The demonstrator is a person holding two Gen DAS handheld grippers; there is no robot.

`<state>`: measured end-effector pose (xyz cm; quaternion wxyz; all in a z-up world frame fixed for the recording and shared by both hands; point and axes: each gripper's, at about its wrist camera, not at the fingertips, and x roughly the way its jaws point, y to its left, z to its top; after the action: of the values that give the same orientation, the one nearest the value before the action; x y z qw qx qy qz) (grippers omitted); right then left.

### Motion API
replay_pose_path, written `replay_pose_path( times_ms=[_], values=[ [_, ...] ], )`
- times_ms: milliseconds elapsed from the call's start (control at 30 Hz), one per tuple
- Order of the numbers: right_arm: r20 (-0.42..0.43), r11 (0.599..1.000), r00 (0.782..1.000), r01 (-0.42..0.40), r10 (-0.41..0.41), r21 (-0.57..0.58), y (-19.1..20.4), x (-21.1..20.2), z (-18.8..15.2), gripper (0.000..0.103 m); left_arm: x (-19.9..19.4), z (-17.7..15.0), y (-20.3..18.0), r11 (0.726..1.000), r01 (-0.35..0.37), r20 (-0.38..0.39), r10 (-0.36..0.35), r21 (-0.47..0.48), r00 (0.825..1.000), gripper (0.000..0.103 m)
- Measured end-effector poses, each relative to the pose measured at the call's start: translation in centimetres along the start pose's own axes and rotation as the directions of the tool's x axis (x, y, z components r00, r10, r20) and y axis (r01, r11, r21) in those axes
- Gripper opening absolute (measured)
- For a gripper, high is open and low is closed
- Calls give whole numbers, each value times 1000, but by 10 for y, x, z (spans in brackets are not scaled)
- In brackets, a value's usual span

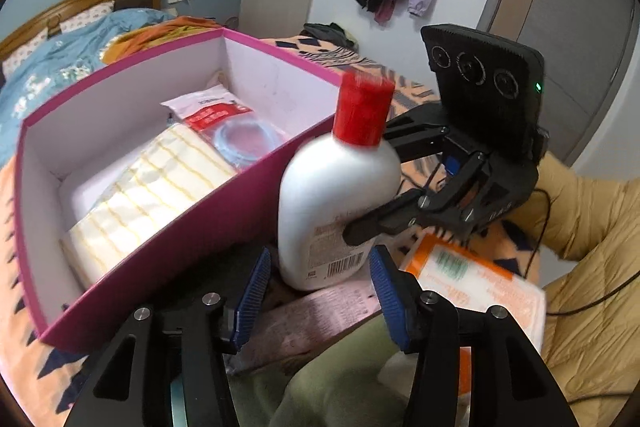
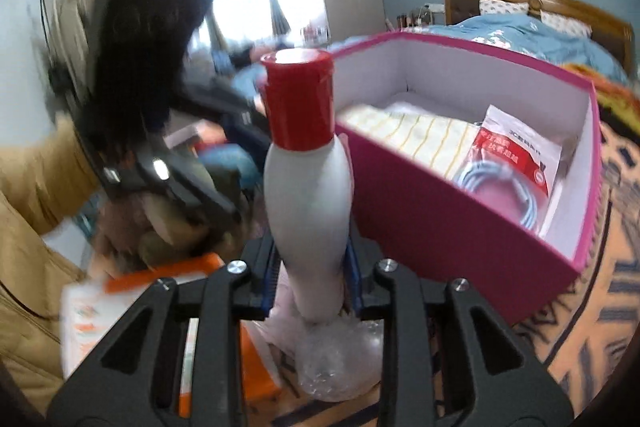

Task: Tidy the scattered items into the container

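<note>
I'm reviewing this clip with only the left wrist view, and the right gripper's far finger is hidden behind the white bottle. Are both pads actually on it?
Observer: Yes. In the right wrist view the white bottle stands upright between the right gripper's blue pads, and they press on its two narrow sides.
Operator: Is there anything beneath the bottle that I can't see?
Observer: Yes, a crumpled wad of clear plastic wrap lies just below its base.
</note>
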<state>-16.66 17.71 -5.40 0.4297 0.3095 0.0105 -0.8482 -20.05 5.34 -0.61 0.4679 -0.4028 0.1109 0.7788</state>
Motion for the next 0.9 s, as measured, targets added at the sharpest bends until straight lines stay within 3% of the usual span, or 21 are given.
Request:
replay_pose_path(
  times_ms=[100, 167, 267, 333, 433, 533, 600, 733, 800, 900],
  values=[
    [60, 996, 995, -85, 83, 41, -9, -11, 3, 30, 3, 5, 3, 999, 40, 12, -40, -11, 999, 55],
    [92, 988, 986, -145, 139, 55, -11, -16, 6, 30, 3, 6, 7, 994, 107, 29, -106, -35, 994, 56],
    [155, 961, 958, -258, 241, 98, -12, -25, 3, 30, 1, 4, 8, 983, 175, 49, -173, -48, 984, 65],
    [173, 945, 944, -303, 281, 119, -13, -24, 2, 30, -2, 5, 4, 972, 228, 76, -224, -49, 972, 65],
    [186, 927, 929, -348, 321, 141, -13, -19, 1, 30, -6, 7, -9, 968, 253, 92, -251, -6, 964, 66],
    [211, 908, 912, -386, 351, 160, -8, -23, -4, 30, -9, 8, -16, 968, 253, 104, -252, 5, 962, 62],
    [234, 894, 899, -413, 369, 176, -5, -26, -5, 30, -13, 6, -15, 968, 251, 126, -248, -9, 961, 49],
    [288, 873, 880, -442, 378, 205, -1, -38, -6, 31, -23, 3, -18, 964, 263, 181, -255, -23, 950, 39],
    [297, 868, 875, -450, 382, 211, 3, -44, -6, 33, -29, 1, -21, 966, 255, 205, -245, -26, 948, 35],
    [306, 880, 886, -422, 350, 217, 11, -50, -4, 36, -35, -2, -22, 962, 270, 239, -252, -43, 938, 32]
  ],
)
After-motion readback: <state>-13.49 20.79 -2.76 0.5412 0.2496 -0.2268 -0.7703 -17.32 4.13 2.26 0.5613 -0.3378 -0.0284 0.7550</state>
